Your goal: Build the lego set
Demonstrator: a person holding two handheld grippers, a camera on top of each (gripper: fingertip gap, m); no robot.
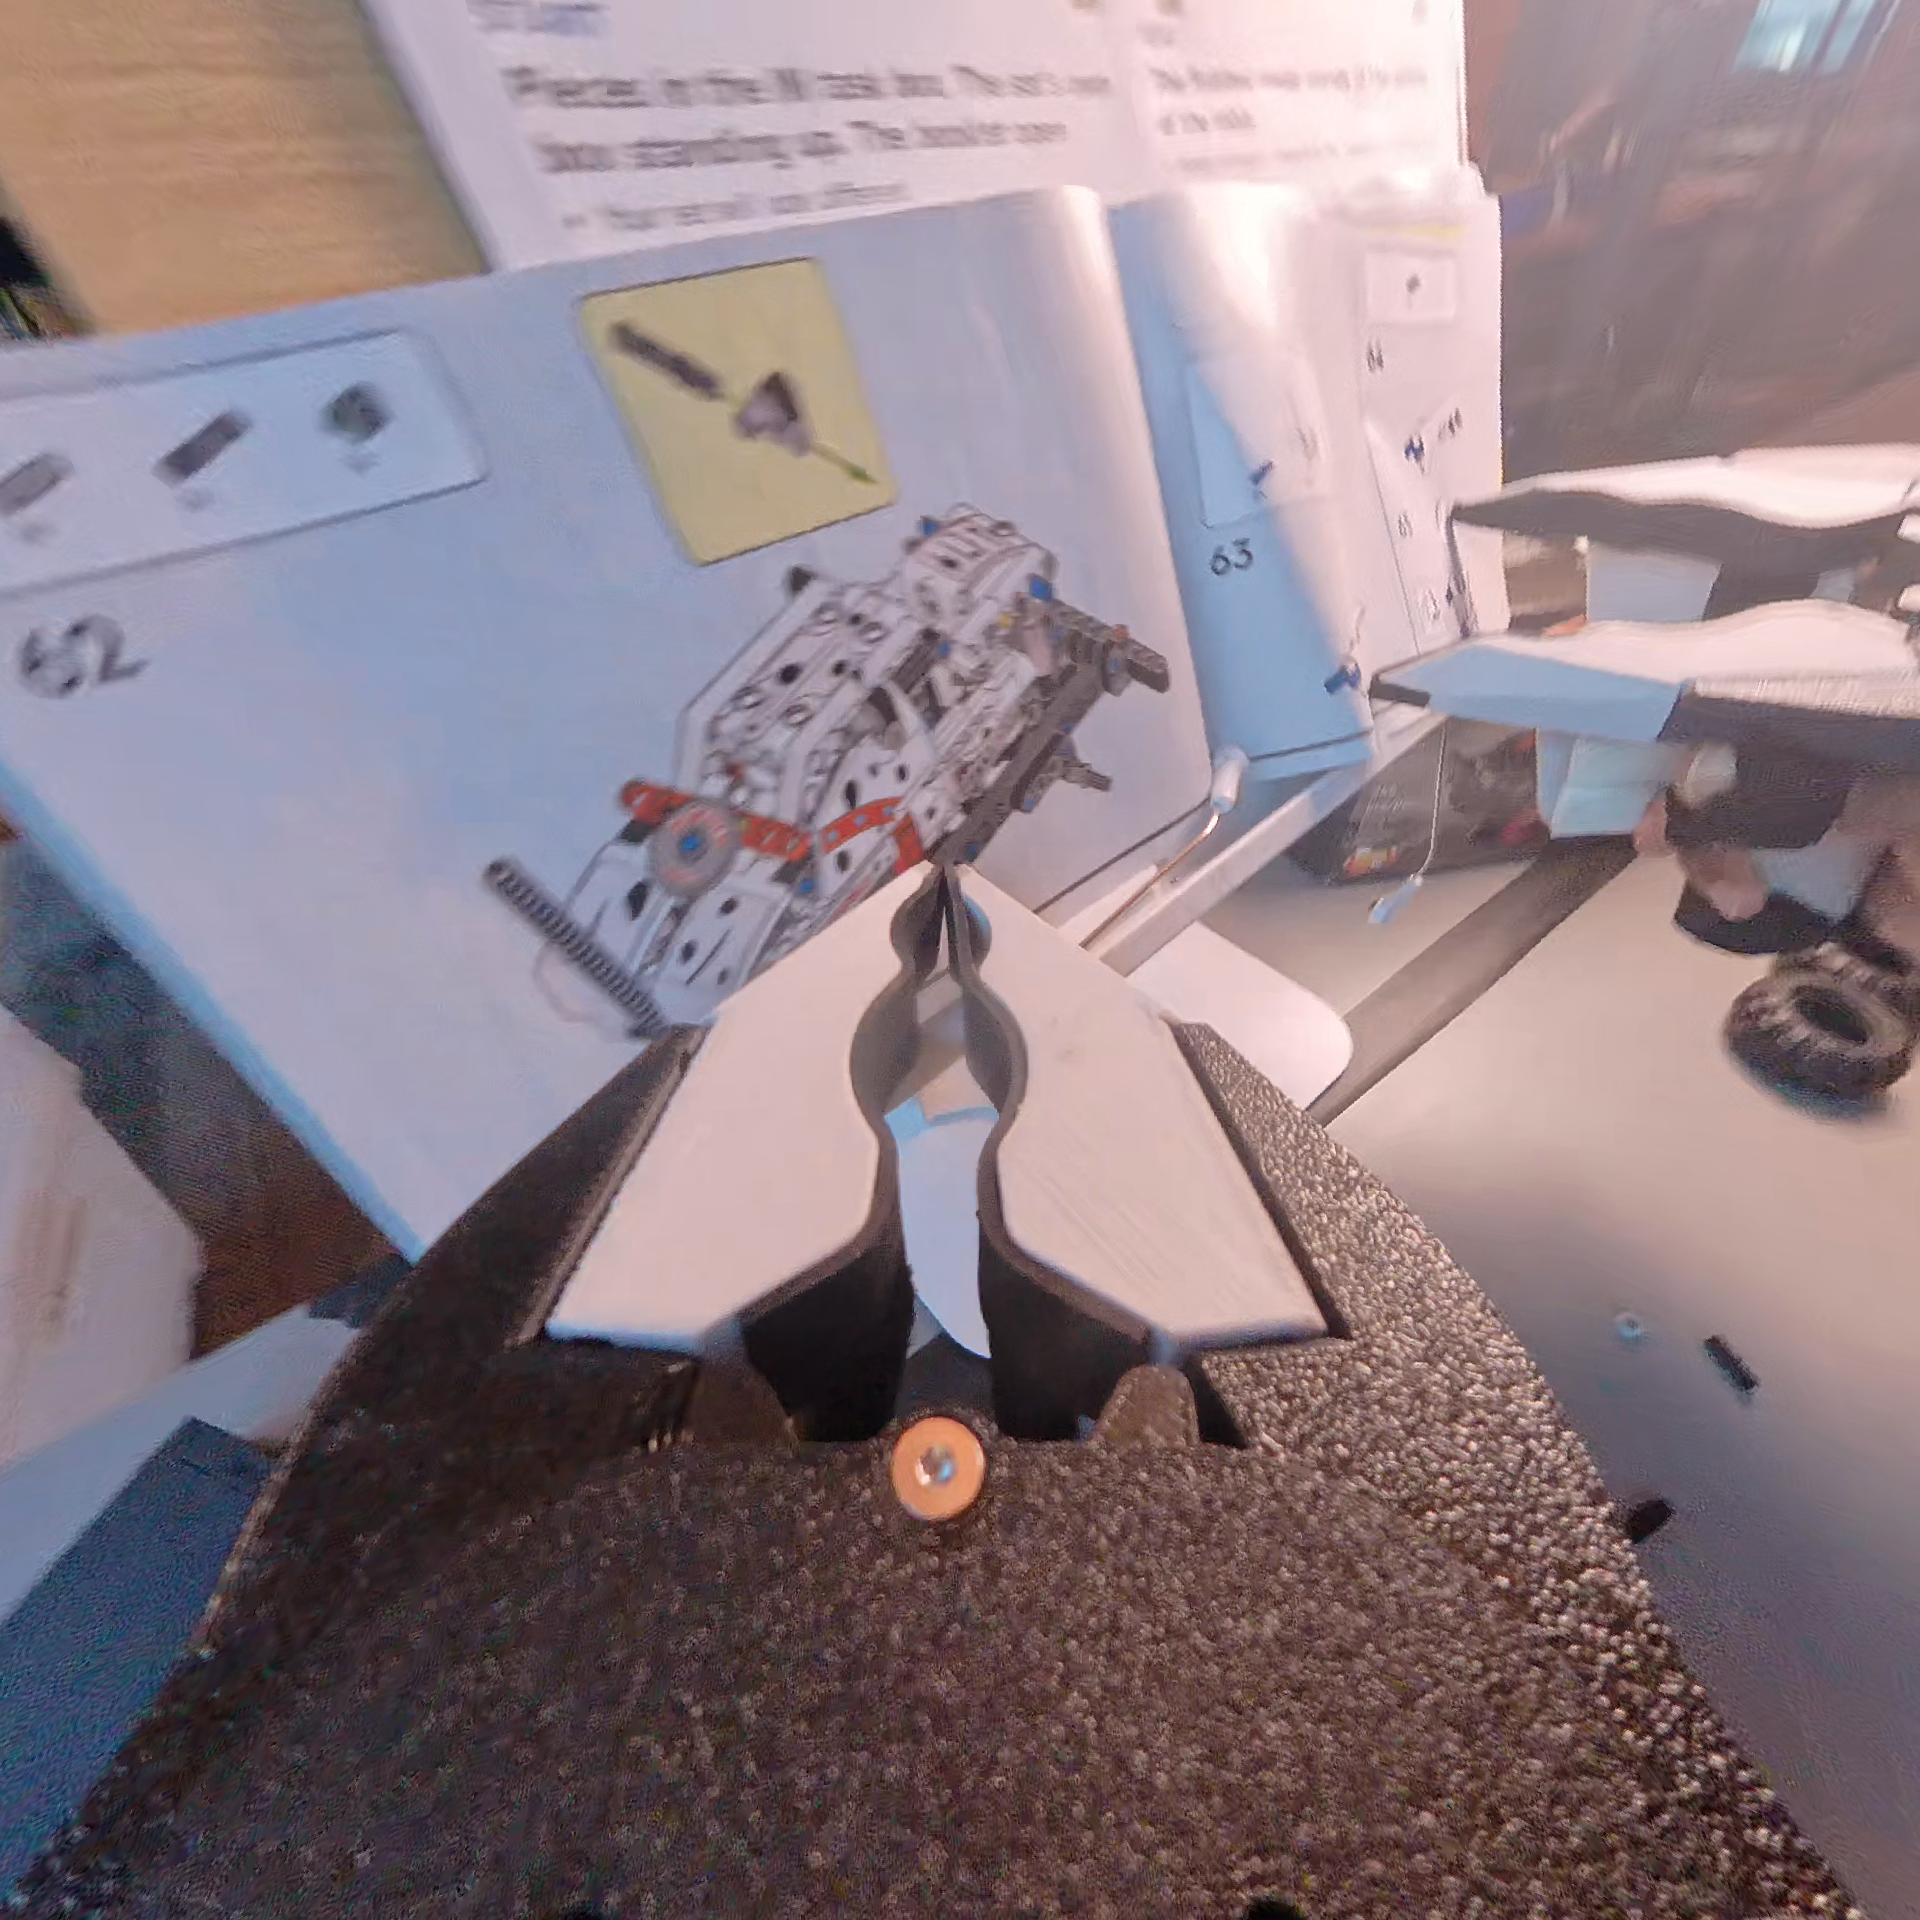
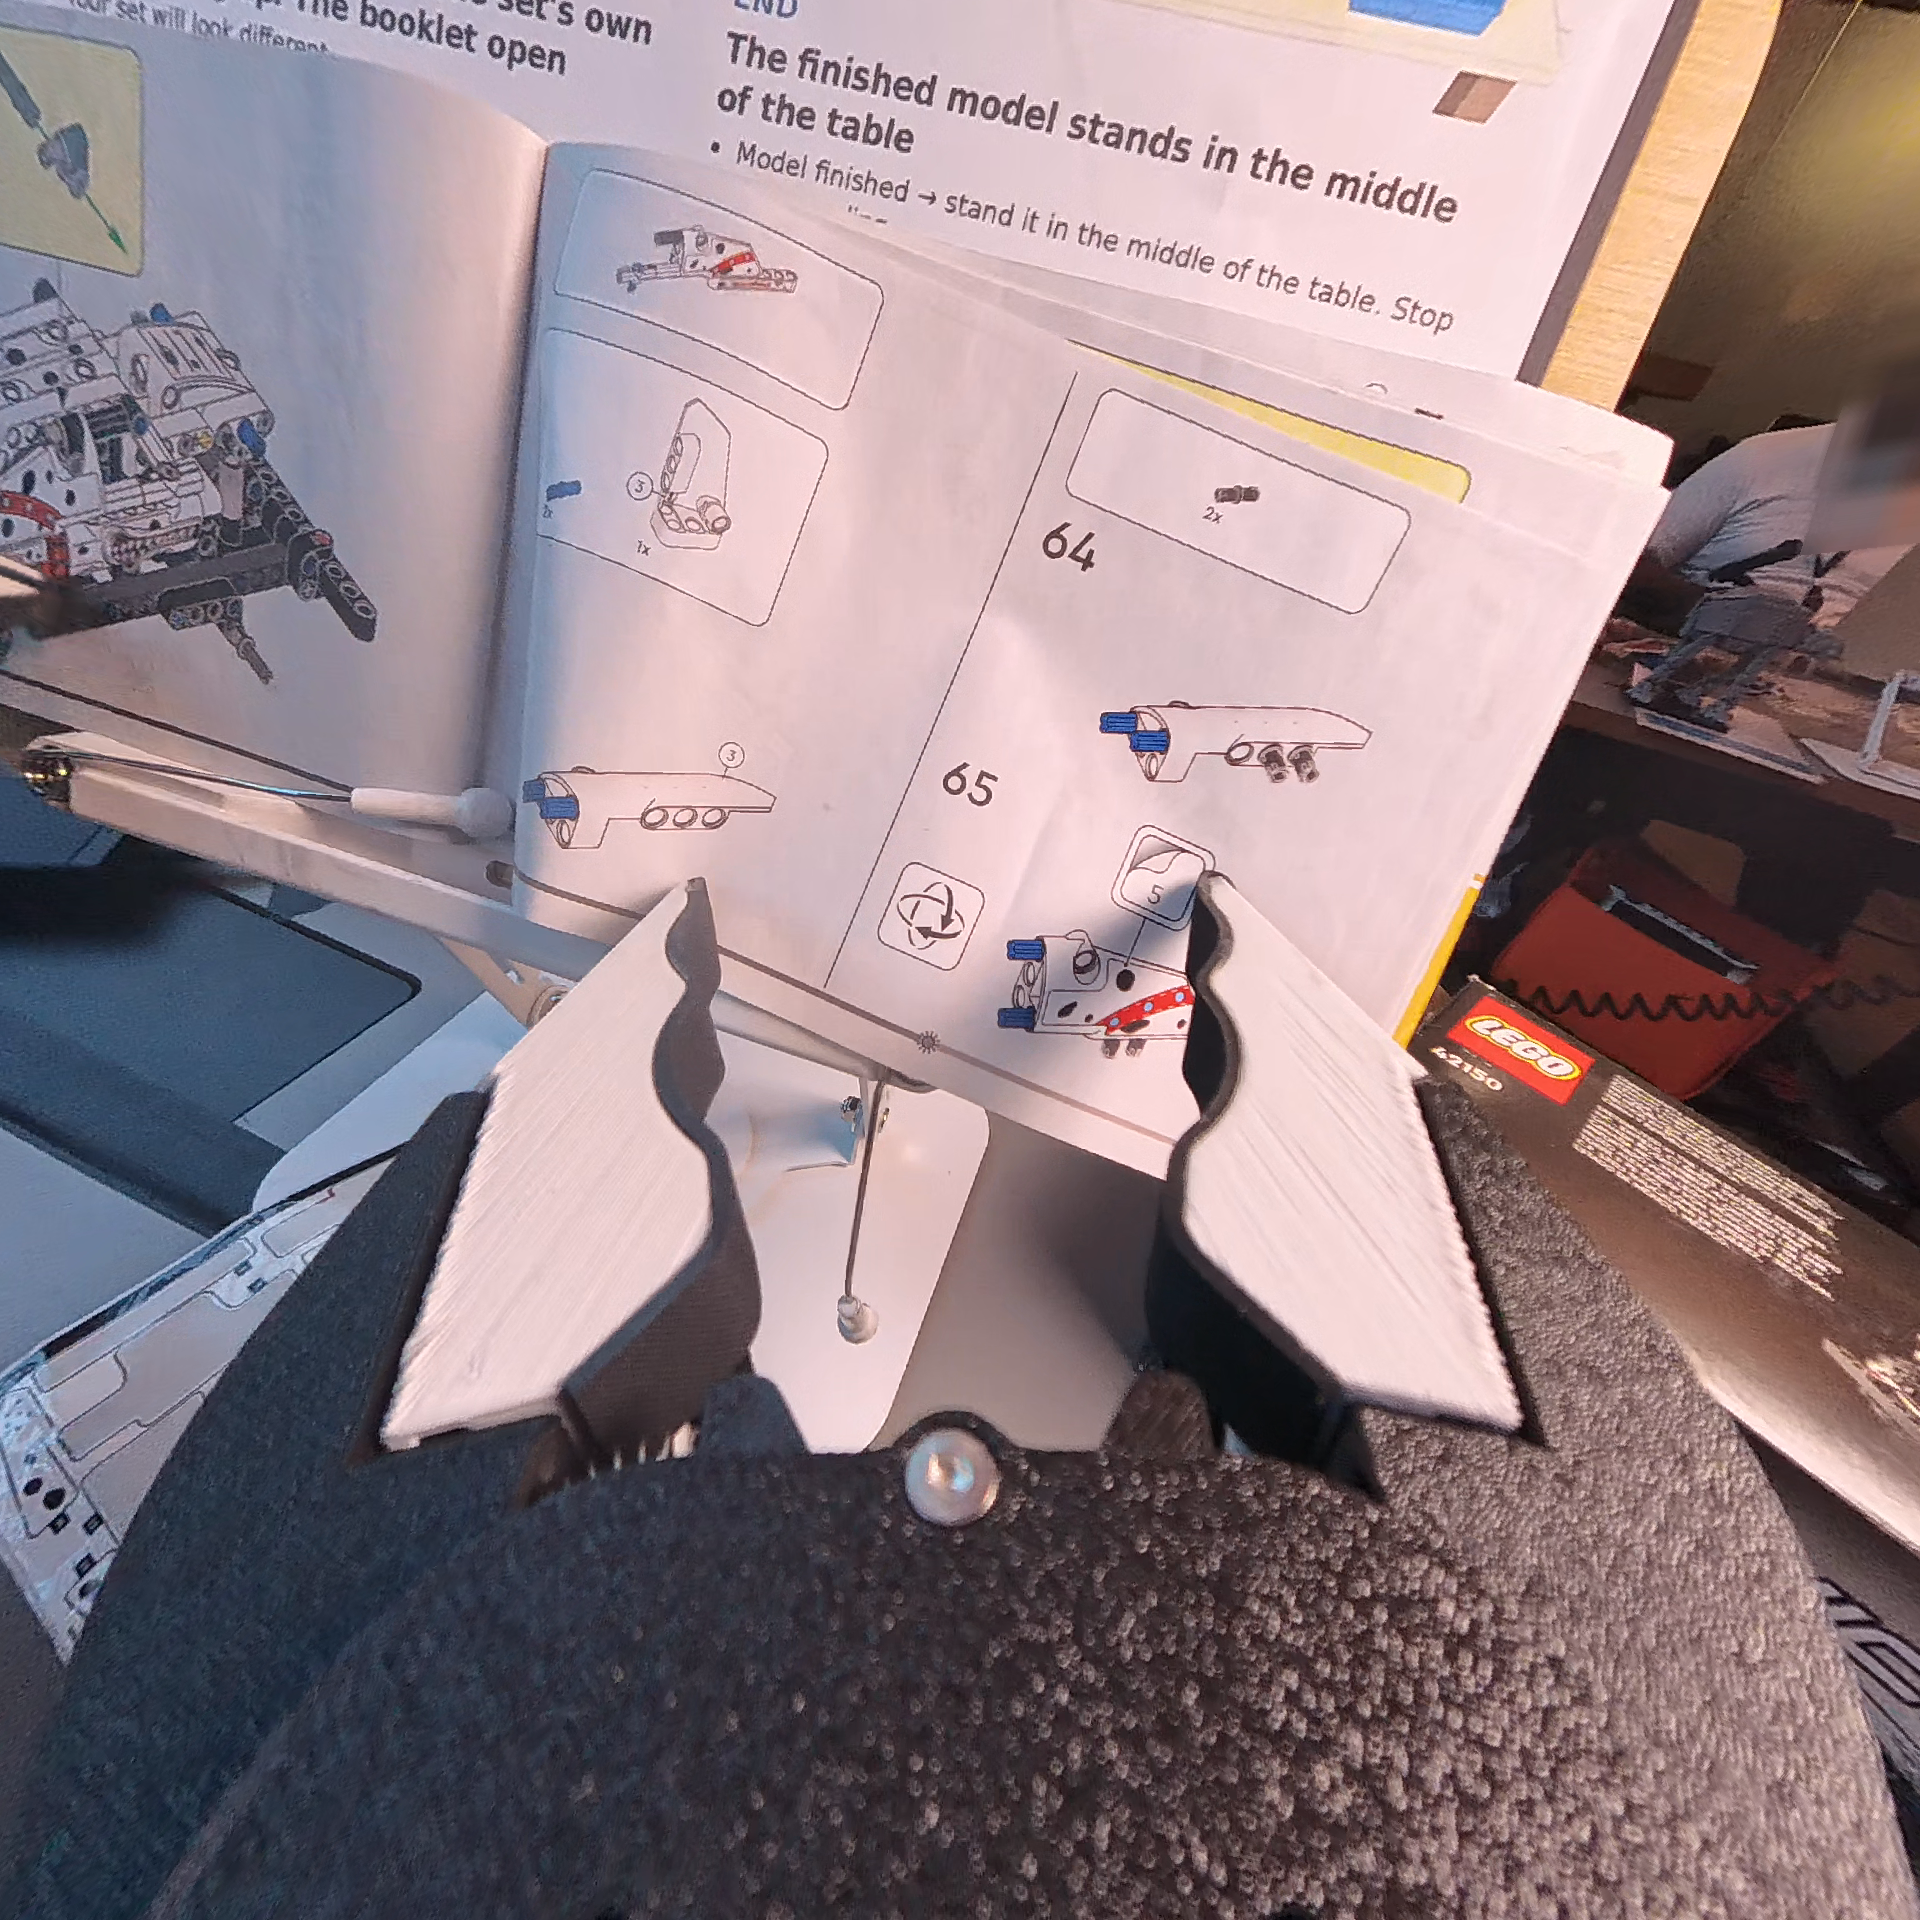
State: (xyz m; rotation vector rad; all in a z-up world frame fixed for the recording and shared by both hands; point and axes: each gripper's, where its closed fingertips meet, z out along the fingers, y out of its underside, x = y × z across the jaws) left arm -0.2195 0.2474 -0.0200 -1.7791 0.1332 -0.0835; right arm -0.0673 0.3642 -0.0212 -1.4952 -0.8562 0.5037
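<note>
The open instruction booklet [image 1: 343,727] stands on a white stand [image 2: 312,842], and it also shows in the right wrist view [image 2: 1195,644]. My left gripper [image 1: 948,883] is shut, its tips together close in front of the left page's model drawing; I see nothing between the pads. My right gripper [image 2: 948,894] is wide open and empty, in front of the lower part of the right page. It also shows in the left wrist view [image 1: 1418,597], held by a hand, fingers apart near the booklet's right edge.
A black tyre [image 1: 1818,1029] and small dark pieces [image 1: 1730,1377] lie on the grey table at the right. The set's black box [image 2: 1662,1164] lies right of the booklet. A sticker sheet [image 2: 125,1382] lies at the lower left. A printed sheet [image 2: 1091,156] stands behind the booklet.
</note>
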